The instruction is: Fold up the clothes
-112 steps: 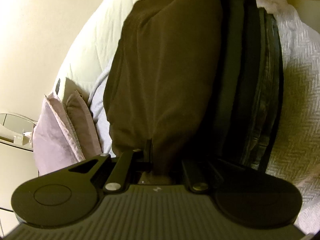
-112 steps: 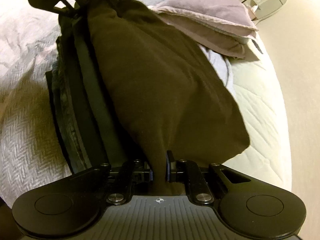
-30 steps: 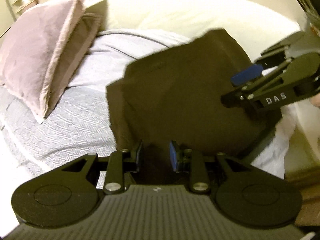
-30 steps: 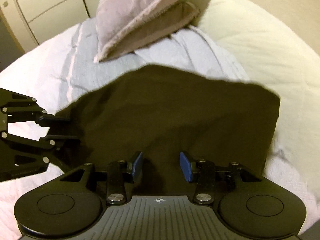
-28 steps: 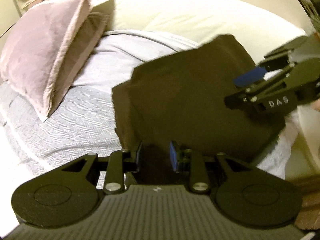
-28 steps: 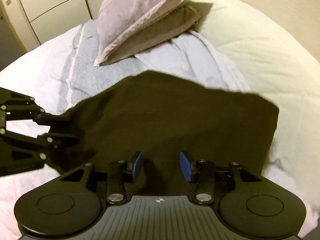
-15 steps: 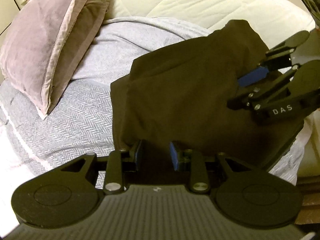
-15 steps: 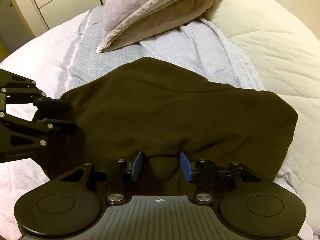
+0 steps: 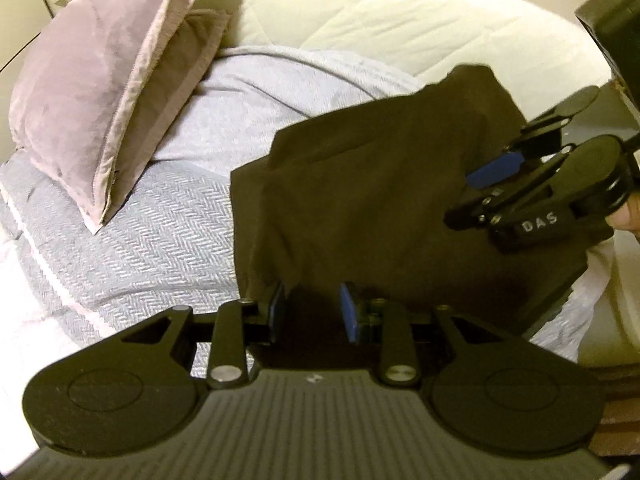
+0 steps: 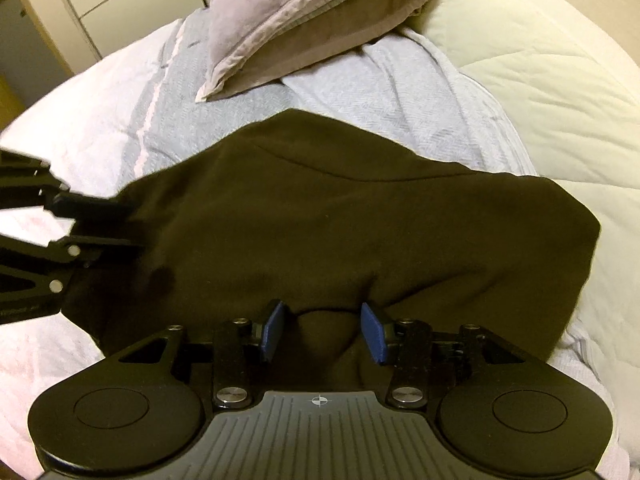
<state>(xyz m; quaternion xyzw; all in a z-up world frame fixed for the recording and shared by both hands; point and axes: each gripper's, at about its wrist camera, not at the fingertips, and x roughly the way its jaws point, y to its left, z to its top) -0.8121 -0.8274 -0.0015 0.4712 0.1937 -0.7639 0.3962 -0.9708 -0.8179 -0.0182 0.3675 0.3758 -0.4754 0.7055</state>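
In the left wrist view, a mauve pillow lies at the upper left on a grey-blue blanket, with a cream duvet across the top. The dark brown garment sits folded in the centre to right of the frame, flat on the blanket. The left gripper is at bottom centre, its blue pads parted with a moderate gap and the garment's near edge lying between them, not pinched. At the right edge the right gripper reaches in over the garment's right side; one blue pad shows above the cloth, and its lower finger is hard to make out against the dark fabric. In the right wrist view, the left gripper enters at the left edge, its dark fingers spread apart at the garment's left corner. The garment fills the middle of the frame, the pillow lies at top centre, and the duvet runs down the right. The right gripper sits at bottom centre, pads wide apart, with a raised fold of cloth bunched between them but not squeezed.
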